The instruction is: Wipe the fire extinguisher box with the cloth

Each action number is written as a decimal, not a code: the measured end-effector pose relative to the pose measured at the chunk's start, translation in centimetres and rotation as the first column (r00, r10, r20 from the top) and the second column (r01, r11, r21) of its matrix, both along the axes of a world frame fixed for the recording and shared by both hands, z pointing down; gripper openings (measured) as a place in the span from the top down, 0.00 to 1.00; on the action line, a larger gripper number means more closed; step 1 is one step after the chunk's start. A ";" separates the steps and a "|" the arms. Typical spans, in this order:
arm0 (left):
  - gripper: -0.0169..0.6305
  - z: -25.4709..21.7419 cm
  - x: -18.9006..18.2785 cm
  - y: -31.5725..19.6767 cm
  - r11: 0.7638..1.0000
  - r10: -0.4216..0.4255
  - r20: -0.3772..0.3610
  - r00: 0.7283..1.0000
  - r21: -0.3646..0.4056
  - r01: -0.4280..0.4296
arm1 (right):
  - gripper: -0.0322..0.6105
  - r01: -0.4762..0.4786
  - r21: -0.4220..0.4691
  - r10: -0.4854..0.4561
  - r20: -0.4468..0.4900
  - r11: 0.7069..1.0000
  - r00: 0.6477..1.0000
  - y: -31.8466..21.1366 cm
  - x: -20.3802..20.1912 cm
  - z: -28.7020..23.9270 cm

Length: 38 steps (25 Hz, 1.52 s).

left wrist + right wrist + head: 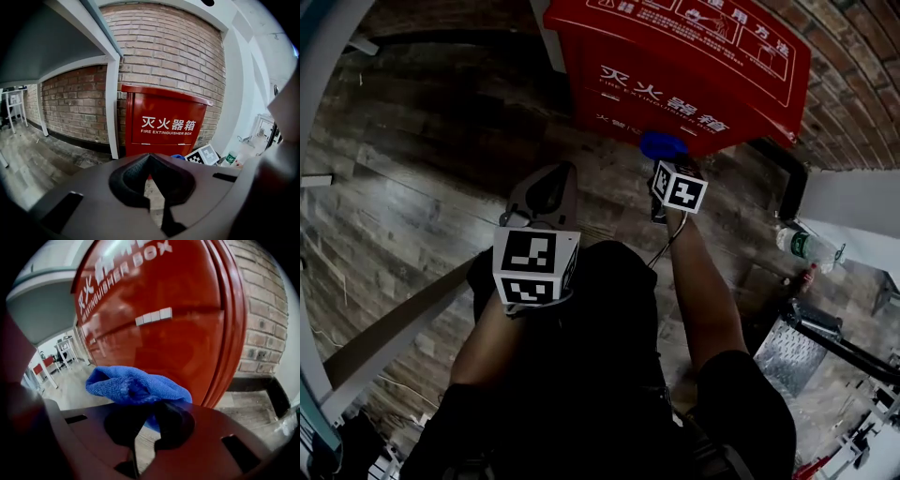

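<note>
the right hand-held gripper (151, 412), shut tight on the blue cloth (133, 384), is holding it close against the lower front of the red fire extinguisher box (164, 333), the left hand-held gripper (149, 161) is hanging closed and empty further back from the box, so most wiping is probably still remaining.

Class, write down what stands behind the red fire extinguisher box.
A brick wall stands behind the box. The stretch of wall directly behind it is hidden by the box itself.
</note>
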<state>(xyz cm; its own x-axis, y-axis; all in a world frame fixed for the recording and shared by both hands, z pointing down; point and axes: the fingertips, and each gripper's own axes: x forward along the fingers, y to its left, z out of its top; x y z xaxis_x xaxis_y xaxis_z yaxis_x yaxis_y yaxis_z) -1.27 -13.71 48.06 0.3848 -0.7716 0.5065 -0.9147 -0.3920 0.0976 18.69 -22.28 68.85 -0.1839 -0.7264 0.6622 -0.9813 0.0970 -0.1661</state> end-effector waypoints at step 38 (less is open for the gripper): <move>0.96 -5.3 -5.1 5.2 0.997 0.007 -0.120 0.993 0.076 0.003 | 0.88 0.111 0.363 -0.076 -0.111 0.925 0.991 -0.8 -5.1 -20.6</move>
